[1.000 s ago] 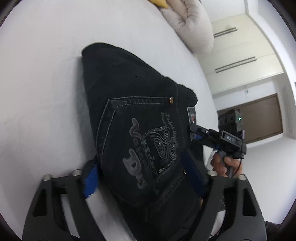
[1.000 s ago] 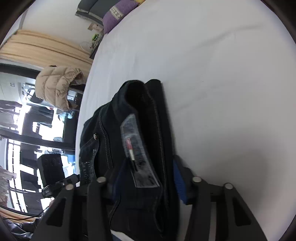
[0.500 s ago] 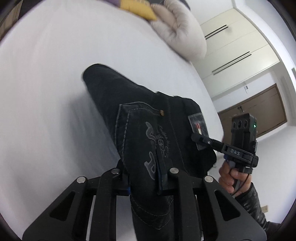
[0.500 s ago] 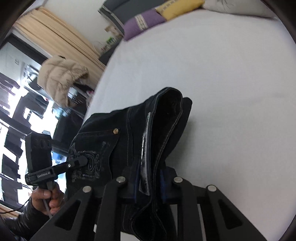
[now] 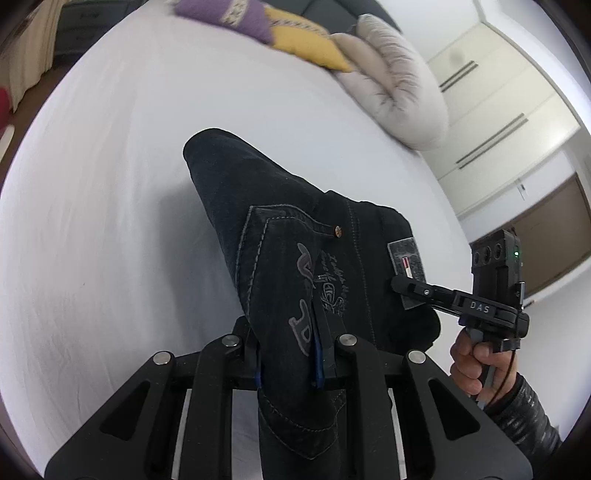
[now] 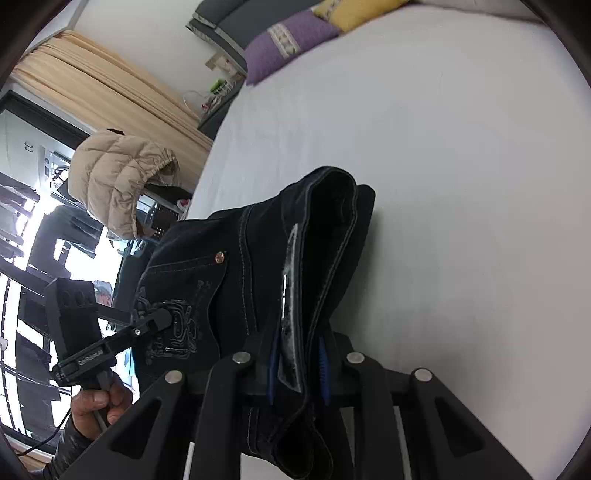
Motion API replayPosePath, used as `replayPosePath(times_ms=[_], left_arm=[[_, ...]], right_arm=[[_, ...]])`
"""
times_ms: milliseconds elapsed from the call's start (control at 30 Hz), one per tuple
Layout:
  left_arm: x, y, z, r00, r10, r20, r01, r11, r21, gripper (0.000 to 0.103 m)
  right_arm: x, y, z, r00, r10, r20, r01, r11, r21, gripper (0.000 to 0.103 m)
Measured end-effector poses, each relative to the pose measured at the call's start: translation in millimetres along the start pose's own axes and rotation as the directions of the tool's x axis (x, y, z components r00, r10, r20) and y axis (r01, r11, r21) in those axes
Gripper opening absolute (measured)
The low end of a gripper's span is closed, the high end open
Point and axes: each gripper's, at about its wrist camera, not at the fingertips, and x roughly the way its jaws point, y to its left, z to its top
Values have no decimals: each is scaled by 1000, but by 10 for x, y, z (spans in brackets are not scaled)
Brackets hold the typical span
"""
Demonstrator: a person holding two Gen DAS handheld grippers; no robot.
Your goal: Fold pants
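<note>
Left gripper (image 5: 288,354): jaws narrow, clamped on a fold of the black pants (image 5: 295,236) at the back pocket (image 5: 291,266) with the grey embroidery; blue pads press the denim from both sides. Fabric bunches between the jaws and hangs down behind them toward the camera.

Right gripper (image 6: 297,363): jaws narrow too, pinching the waistband edge of the pants (image 6: 258,266) where the grey label patch (image 6: 290,306) sits; blue pads touch the cloth on each side. The folded edge stands up ahead of the jaws, several layers thick.

Pants lifted at the near end by both grippers; the far end, ahead of the jaws, looks down toward the white bed (image 5: 110,206), contact not clear. Copper rivet (image 5: 337,231) at the pocket corner, ahead of the left jaws.

In the left view the right gripper (image 5: 397,283) comes in from the right, tip on the label patch, hand (image 5: 476,365) on its handle. In the right view the left gripper (image 6: 166,318) enters from the left, tip on the pocket.

Beyond the jaws, far side of bed: purple cushion (image 5: 225,16), yellow cushion (image 5: 306,46), beige pillow (image 5: 399,88). Beige puffer jacket (image 6: 118,177) left of the right jaws, off the bed.
</note>
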Motion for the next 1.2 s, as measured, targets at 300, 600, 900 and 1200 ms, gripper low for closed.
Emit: replayPosePath(times_ms=[300,600,900,1200], left_arm=[[348,410,-179,1000,14,11,-14,999,-31,40],[-473,-82,-457,950,198,240,-230,967,112,63],[-2173,-1300,-1208,598,260,759,-522,844,123,103],[-2785,-1904,-1804,433,372,821,-676,736,24,103]], right_arm=[[234,-450,-159,991,123,49,-128,984,121,37],[-350,-103,-461,984,-35,173,21,997,80,73],[-1716,1122,-1095,776,-199,598,355,922,-154,103],[-2850,2107,-1778,434,-146,889,509,854,-108,103]])
